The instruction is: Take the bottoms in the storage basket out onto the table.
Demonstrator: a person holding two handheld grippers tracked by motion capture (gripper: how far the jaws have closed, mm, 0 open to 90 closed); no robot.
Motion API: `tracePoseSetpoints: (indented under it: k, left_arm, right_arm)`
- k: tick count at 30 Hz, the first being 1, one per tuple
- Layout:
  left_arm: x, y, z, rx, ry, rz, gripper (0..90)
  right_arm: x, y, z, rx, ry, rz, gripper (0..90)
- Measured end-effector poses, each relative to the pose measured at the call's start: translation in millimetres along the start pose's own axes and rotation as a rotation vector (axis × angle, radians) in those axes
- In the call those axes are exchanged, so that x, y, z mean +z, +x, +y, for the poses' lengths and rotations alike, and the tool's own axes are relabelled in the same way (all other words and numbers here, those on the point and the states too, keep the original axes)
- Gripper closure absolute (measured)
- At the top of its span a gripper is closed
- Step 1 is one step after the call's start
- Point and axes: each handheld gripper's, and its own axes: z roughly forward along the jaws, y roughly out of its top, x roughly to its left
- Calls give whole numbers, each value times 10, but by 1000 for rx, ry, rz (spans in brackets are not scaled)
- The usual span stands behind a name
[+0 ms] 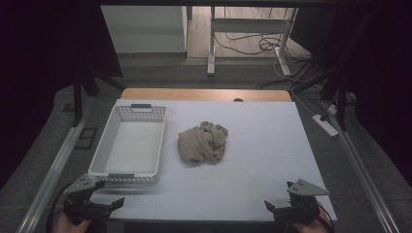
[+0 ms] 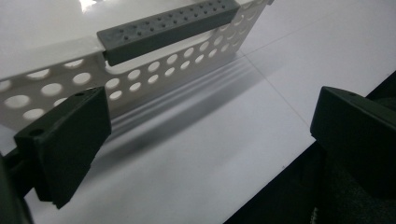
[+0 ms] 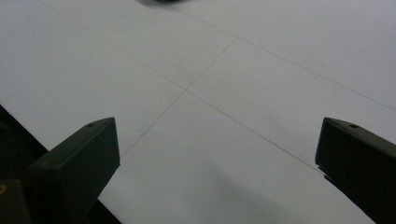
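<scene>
A crumpled beige-brown cloth [image 1: 203,142] lies bunched near the middle of the white tabletop [image 1: 252,184] in the high view, just right of a white perforated plastic basket [image 1: 104,145] with grey handle strips, which sits in the left half of the frame and holds nothing visible.

The left gripper [image 1: 112,204] sits at the lower left corner of the high view, at the table's near edge, just below the basket's near end wall. Its two black jaws are spread wide with nothing between them. In the left gripper view the basket's near wall [image 2: 140,77] and grey handle [image 2: 168,28] fill the upper left, close ahead of the jaws, with bare tabletop between them.

The right gripper [image 1: 273,207] sits at the lower right of the high view, also at the near edge, its jaws likewise spread wide and holding nothing. In the right gripper view, bare white tabletop [image 3: 224,93] with faint seam lines lies between the jaws.

The cloth lies well apart from both grippers, up the frame from them and between the two.
</scene>
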Motion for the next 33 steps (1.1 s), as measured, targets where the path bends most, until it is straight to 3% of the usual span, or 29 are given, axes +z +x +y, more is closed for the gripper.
tracePoseSetpoints:
  k: [18, 33]
  left_arm:
    - [-86, -9, -92, 19, 24, 28, 0]
    - [-118, -7, -132, 17, 40, 13, 0]
  right_arm:
    - [1, 1, 0, 0, 1, -1, 4]
    - [12, 9, 5, -7, 13, -2, 5]
